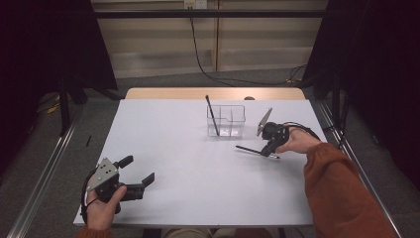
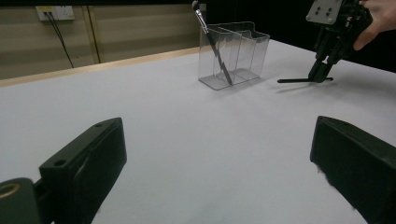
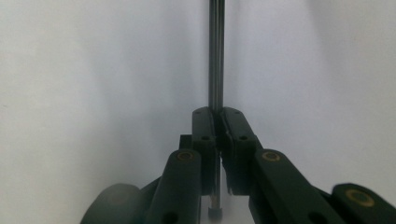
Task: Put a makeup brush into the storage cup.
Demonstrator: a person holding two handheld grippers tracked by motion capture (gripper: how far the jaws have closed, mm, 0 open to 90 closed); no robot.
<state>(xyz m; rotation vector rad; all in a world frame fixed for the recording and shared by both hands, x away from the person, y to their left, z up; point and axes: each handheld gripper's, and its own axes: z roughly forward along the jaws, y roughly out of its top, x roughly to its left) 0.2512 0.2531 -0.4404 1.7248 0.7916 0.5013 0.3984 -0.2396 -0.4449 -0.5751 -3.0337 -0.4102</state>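
At centre right of the high view, a slim black brush [image 1: 256, 150] lying flat on the table [image 1: 198, 168] is clamped by the right gripper [image 1: 268, 150], its long axis running leftward toward the clear organizer [image 1: 226, 120] (the left gripper [image 1: 136, 170] is held agape, empty).

Right gripper [image 1: 268, 150] clamped on a brush [image 1: 256, 151]
The brush lies on the table [image 1: 188, 168]; organizer [image 1: 226, 120] just beyond.

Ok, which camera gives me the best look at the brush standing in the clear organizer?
The left gripper view: the standing brush appears large and side-on, leaning in the clear organizer, bristle tip up above the rim. The high view shows that same brush small and foreshortened. The right gripper view shows its own fingers shut on a different brush.
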